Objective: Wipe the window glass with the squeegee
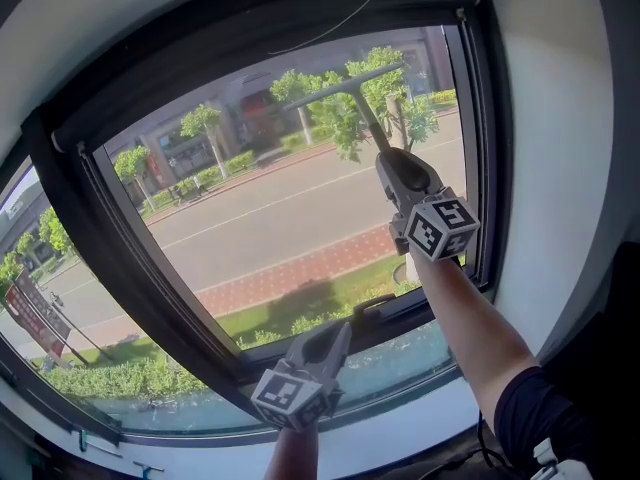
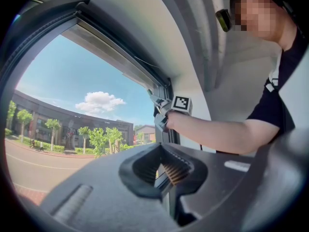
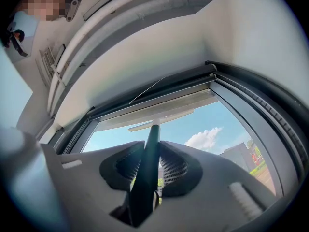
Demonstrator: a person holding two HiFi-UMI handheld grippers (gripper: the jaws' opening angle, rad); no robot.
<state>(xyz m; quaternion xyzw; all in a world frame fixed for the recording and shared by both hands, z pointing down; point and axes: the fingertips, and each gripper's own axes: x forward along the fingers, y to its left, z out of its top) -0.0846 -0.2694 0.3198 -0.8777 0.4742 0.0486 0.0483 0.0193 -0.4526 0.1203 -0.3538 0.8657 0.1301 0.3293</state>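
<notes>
the squeegee point(image 1: 352, 88) handle's lower end is hidden inside the right gripper point(image 1: 388, 160); whether its blade touches the window glass point(image 1: 270, 218) cannot be told from any view; the left gripper point(image 1: 338, 336) is partly covered by its own marker cube, and the arm behind it is cut off by the bottom edge; the red sign point(image 1: 30, 313) outside runs off the left edge, its print too small to read

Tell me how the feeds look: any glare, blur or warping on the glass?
Head view: heavy fisheye bows the window frame; even daylight, no glare on the glass, squeegee sharp. Left gripper view: dark corners, near jaws soft. Right gripper view: squeegee a dark shape against bright sky, jaws blurred.
</notes>
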